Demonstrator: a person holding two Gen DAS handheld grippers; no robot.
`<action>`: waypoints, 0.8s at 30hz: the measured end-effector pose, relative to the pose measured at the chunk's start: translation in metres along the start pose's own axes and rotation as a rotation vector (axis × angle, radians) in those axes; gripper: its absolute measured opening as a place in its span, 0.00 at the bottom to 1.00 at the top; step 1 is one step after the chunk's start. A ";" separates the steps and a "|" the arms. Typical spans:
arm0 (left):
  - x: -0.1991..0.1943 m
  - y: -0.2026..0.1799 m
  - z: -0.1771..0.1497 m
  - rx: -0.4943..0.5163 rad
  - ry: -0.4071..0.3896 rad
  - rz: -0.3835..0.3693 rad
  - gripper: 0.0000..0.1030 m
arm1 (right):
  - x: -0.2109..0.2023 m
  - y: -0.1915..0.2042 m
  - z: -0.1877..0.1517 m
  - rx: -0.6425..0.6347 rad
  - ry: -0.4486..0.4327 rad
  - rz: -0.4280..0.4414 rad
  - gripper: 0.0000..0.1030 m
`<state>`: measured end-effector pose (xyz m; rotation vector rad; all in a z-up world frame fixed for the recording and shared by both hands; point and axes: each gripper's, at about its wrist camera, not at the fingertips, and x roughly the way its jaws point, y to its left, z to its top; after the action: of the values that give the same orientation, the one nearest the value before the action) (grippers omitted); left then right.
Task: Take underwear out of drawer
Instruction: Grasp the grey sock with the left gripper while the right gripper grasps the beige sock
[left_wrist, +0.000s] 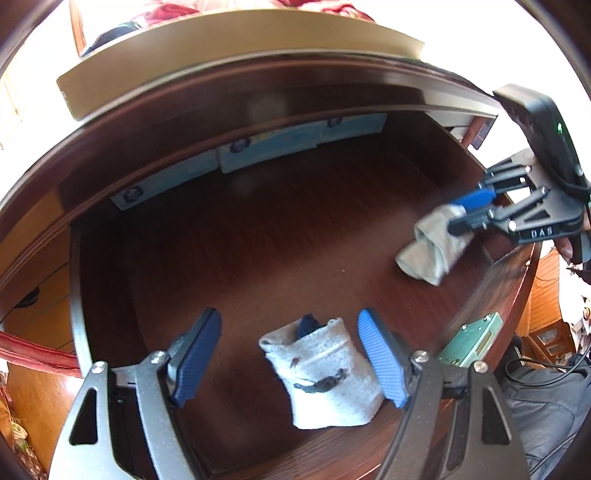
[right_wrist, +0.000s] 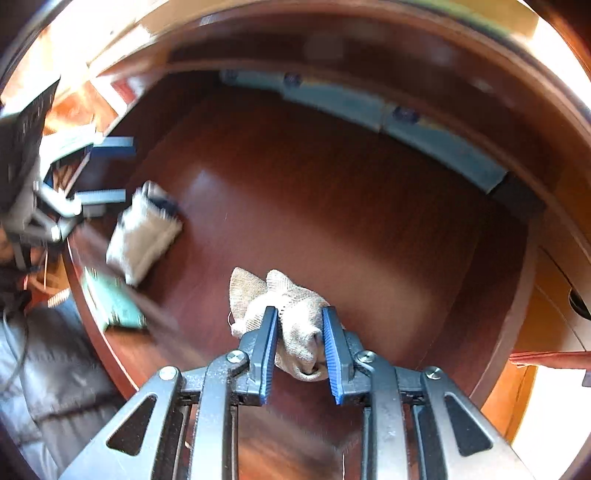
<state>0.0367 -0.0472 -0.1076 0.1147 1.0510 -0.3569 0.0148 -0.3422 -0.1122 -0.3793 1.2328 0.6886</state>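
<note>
The dark wooden drawer (left_wrist: 258, 236) stands pulled out. My right gripper (right_wrist: 300, 314) is shut on a rolled beige piece of underwear (right_wrist: 255, 291) near the drawer's front; the left wrist view shows that gripper (left_wrist: 456, 214) and the roll (left_wrist: 428, 247) at the right side. My left gripper (left_wrist: 288, 315) is open, its blue pads on either side of a folded white piece (left_wrist: 325, 376) with a dark print, which lies on the drawer floor untouched. In the blurred right wrist view the left gripper (right_wrist: 127, 168) is beside that white piece (right_wrist: 144, 236).
Light blue flat boxes (left_wrist: 269, 146) line the drawer's back wall. A green metal lock plate (left_wrist: 472, 341) sits on the front edge. A beige board (left_wrist: 221, 48) lies on the cabinet top. A dark padded garment (left_wrist: 546, 406) is below the drawer front.
</note>
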 end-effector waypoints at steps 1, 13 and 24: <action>0.003 0.001 0.001 -0.008 0.018 -0.021 0.76 | -0.002 0.000 0.001 0.009 -0.022 0.002 0.26; 0.035 0.000 0.010 -0.035 0.225 -0.131 0.76 | 0.012 0.008 0.024 0.022 -0.103 0.033 0.26; 0.057 -0.012 0.010 -0.007 0.335 -0.114 0.63 | 0.010 0.002 0.020 0.033 -0.111 0.070 0.26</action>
<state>0.0664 -0.0750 -0.1512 0.1104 1.3934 -0.4469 0.0298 -0.3261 -0.1159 -0.2680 1.1547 0.7392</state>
